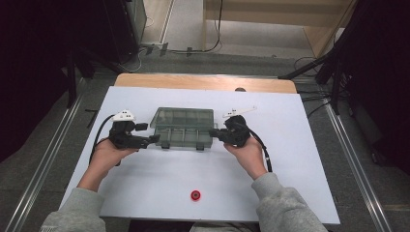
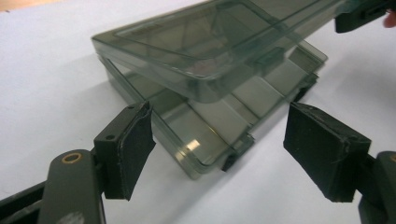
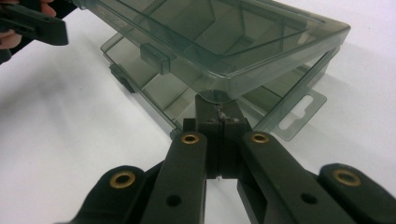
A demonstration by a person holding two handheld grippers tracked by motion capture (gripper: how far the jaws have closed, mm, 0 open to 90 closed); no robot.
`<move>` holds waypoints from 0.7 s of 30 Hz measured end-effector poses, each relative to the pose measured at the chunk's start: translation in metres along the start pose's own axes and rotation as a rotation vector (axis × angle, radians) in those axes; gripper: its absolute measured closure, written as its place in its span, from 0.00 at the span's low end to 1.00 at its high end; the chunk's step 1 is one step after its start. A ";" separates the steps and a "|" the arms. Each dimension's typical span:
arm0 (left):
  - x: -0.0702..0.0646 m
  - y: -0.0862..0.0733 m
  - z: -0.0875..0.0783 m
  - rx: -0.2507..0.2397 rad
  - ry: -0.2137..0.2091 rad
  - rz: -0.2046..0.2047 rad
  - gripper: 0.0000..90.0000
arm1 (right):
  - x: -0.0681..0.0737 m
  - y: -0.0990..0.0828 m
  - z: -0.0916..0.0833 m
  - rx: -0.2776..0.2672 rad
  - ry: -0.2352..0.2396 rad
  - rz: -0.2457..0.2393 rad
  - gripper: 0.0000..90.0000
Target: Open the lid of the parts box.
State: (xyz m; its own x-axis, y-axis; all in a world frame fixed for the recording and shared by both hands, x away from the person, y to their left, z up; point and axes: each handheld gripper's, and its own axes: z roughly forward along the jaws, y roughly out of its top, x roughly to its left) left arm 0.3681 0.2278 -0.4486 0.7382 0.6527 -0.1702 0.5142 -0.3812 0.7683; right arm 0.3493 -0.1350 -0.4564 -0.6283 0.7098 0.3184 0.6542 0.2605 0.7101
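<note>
1. My right tongs [image 3: 218,108] are closed, their tips pinching the front corner of the lid [image 3: 224,42] of the clear plastic box [image 1: 183,127]. In the right gripper view the lid is lifted and tilted above the tray [image 3: 154,88], so I judge these tongs are holding it half open.

2. My left tongs [image 2: 219,140] stand open with nothing between the pads. In the left gripper view the near corner of the box lies straight ahead in the gap, close to the pads but not touching either.

3. The box sits at the middle of the white tabletop [image 1: 145,183] in the high view, its long axis running left to right across the frame. My left tongs [image 1: 153,139] are at its left end and my right tongs [image 1: 216,133] at its right end, so each hand faces one short side.

4. The move turns on this: the tray's left end lies directly in front of the open left tongs, level with them, while the lid slopes up away toward the far edge. I judge the left hand is the one free to steady the tray.

5. A small red ring [image 1: 195,195] lies near the bottom centre of the high view, well apart from the box.
</note>
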 end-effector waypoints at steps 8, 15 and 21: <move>0.008 0.001 0.005 -0.010 0.006 -0.005 0.26 | 0.003 0.007 0.001 -0.008 0.001 -0.005 1.00; 0.013 0.007 0.009 -0.015 0.011 0.008 0.26 | 0.003 0.013 0.001 -0.018 -0.011 -0.001 1.00; 0.015 0.012 0.011 -0.027 0.013 0.008 0.26 | 0.000 0.021 -0.003 -0.046 -0.011 0.008 1.00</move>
State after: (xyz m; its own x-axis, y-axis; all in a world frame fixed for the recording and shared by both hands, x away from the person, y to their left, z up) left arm 0.3901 0.2259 -0.4492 0.7365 0.6581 -0.1561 0.4961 -0.3688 0.7860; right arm 0.3615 -0.1310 -0.4399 -0.6180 0.7193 0.3173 0.6392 0.2246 0.7355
